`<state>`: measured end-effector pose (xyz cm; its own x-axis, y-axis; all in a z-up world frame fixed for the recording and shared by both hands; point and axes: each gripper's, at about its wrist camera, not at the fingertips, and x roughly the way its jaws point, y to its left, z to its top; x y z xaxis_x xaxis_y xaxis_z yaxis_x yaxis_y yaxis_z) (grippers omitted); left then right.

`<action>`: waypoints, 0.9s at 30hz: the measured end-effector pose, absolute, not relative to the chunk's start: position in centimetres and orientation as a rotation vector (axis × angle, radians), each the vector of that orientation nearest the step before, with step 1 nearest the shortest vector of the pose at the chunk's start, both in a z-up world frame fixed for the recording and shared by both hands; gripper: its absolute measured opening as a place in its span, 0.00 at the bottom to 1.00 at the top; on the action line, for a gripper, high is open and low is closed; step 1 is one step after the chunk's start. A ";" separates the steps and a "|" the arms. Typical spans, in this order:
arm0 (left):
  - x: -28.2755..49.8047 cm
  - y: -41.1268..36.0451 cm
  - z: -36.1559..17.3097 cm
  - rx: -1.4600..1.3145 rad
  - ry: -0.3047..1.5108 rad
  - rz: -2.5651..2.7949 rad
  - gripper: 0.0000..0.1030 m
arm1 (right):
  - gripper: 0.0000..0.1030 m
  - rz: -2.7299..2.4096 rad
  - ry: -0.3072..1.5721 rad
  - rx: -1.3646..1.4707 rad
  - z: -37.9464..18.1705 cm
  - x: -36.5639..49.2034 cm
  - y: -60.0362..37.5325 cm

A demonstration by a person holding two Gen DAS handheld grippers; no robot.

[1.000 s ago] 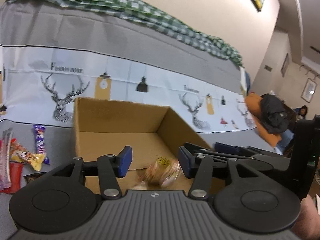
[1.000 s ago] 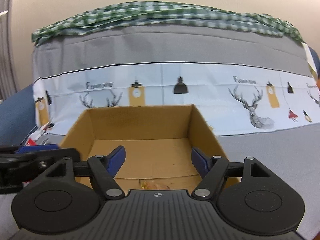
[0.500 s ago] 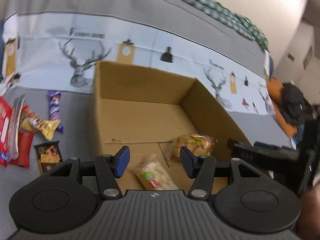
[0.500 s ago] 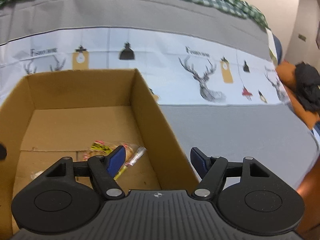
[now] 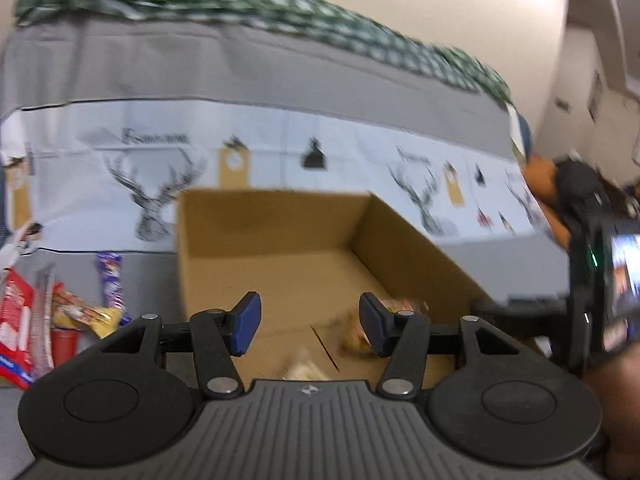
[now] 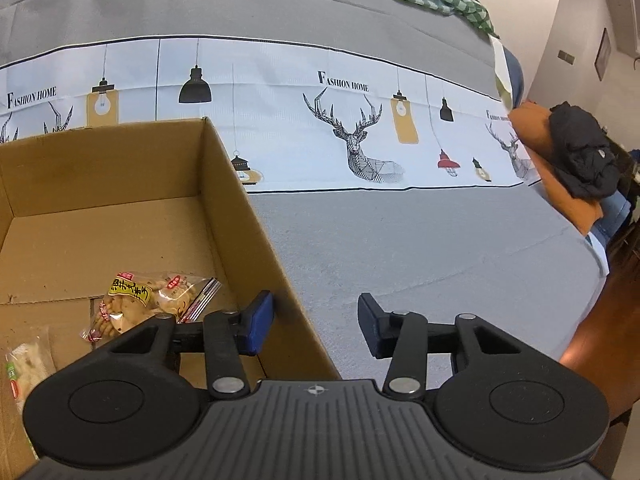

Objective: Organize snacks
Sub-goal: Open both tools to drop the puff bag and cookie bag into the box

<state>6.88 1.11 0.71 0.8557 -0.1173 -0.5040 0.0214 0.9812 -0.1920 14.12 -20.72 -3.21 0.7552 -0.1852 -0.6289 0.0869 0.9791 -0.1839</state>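
Observation:
An open cardboard box (image 5: 404,236) (image 6: 236,196) stands on the grey cloth. Inside lie a clear cracker packet with a yellow label (image 6: 148,300) (image 5: 360,332) and a pale snack packet (image 6: 24,364) (image 5: 304,368). My left gripper (image 5: 308,324) is open and empty above the box's near part. My right gripper (image 6: 316,328) is open and empty, straddling the box's right wall near its front corner. Loose snacks lie left of the box: a purple bar (image 5: 111,280), a yellow packet (image 5: 86,314) and a red packet (image 5: 14,320).
A printed deer-and-lamp cloth (image 6: 352,120) hangs behind the box, with a green checked cloth (image 5: 240,12) on top. An orange cushion with a black garment (image 6: 576,156) lies at the far right. The right gripper's body (image 5: 600,292) shows at the left view's right edge.
The cracker packet has dropped from the left gripper into the box. The right gripper has swung right, off the box's middle to its right wall. The left view has tilted up and is blurred.

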 end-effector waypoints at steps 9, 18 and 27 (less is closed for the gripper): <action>6.6 2.5 1.5 -0.249 0.507 -0.003 0.58 | 0.45 -0.166 0.701 -0.145 -3.1 14.1 -20.6; 5.2 2.0 1.1 -0.234 0.513 -0.089 0.58 | 0.62 -0.117 0.644 -0.152 -1.8 12.6 -19.8; 1.6 2.2 2.5 -0.203 0.575 -0.338 0.58 | 0.64 0.052 0.526 -0.150 0.5 9.4 -16.5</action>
